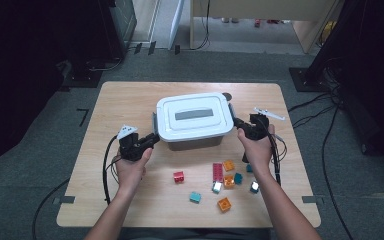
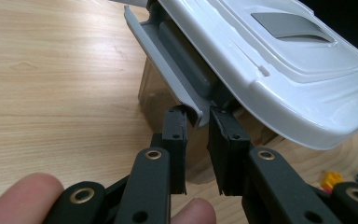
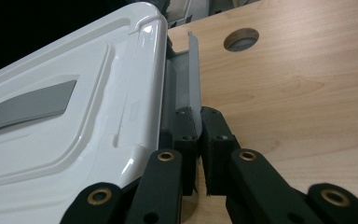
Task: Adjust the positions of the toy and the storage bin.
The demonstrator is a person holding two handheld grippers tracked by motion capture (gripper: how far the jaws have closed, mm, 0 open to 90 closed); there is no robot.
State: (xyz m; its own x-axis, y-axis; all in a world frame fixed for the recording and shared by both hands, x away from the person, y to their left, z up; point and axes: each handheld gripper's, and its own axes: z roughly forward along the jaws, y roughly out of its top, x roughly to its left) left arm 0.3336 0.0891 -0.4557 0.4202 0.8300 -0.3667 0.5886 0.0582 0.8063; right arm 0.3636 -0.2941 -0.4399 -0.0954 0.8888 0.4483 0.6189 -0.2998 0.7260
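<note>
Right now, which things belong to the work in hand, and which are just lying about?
In hand:
- storage box with white lid
- left grey latch, pinched by left gripper
- right grey latch, pinched by right gripper

Lying about:
- loose toy bricks
- table

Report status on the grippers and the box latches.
Left gripper shut on left latch. Right gripper shut on right latch. White lid still on box. Toy bricks lie nearer, clear of both.

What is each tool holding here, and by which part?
Each grips a grey side latch of the white-lidded box: the left tool on its latch, the right tool on the opposite latch, at the flaps' lower edges.
</note>
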